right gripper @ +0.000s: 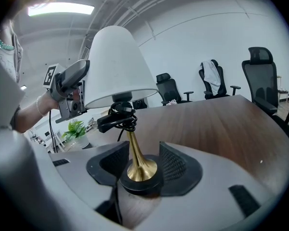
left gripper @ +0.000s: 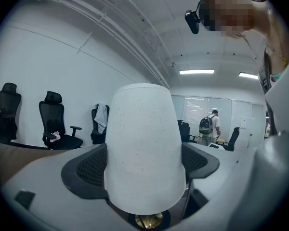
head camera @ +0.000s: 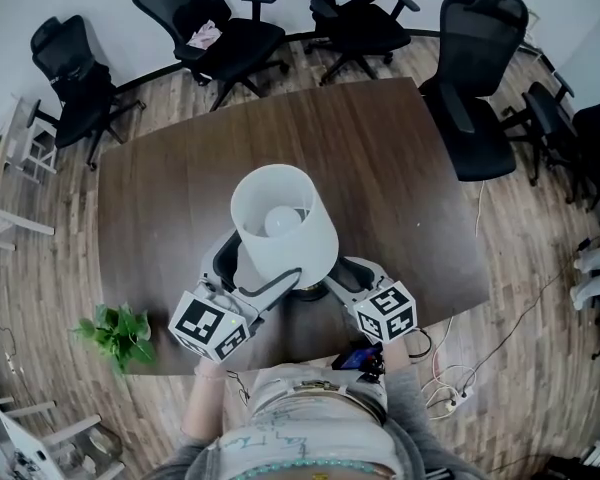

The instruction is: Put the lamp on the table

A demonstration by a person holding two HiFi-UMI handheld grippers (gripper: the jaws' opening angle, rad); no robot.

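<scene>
The left tongs (left gripper: 143, 163) and right tongs (right gripper: 142, 166) sit closest, each topped with its marker cube, and both grip the lamp (head camera: 280, 223). The left tongs' jaws press against either side of the white shade (left gripper: 143, 138). The right tongs' jaws clamp the round black base (right gripper: 140, 181), from which a brass stem (right gripper: 134, 150) rises. A black cord (right gripper: 116, 120) is bundled just under the shade.

The lamp is upright over the near edge of the desk (head camera: 380, 158), a wide dark-wood top with rounded corners. I cannot tell whether the base rests on the desk or sits just above it.

Black office chairs (head camera: 220, 28) ring the far and right sides of the desk on a wood-plank floor (head camera: 50, 268). A green plant (head camera: 115, 333) stands beside the desk's near left corner. A white power strip (head camera: 458, 393) with cables lies on the floor to the right. The walls are plain white, and strip lights (left gripper: 196, 71) run along the ceiling. A person with a backpack (left gripper: 209, 125) stands far across the room.
</scene>
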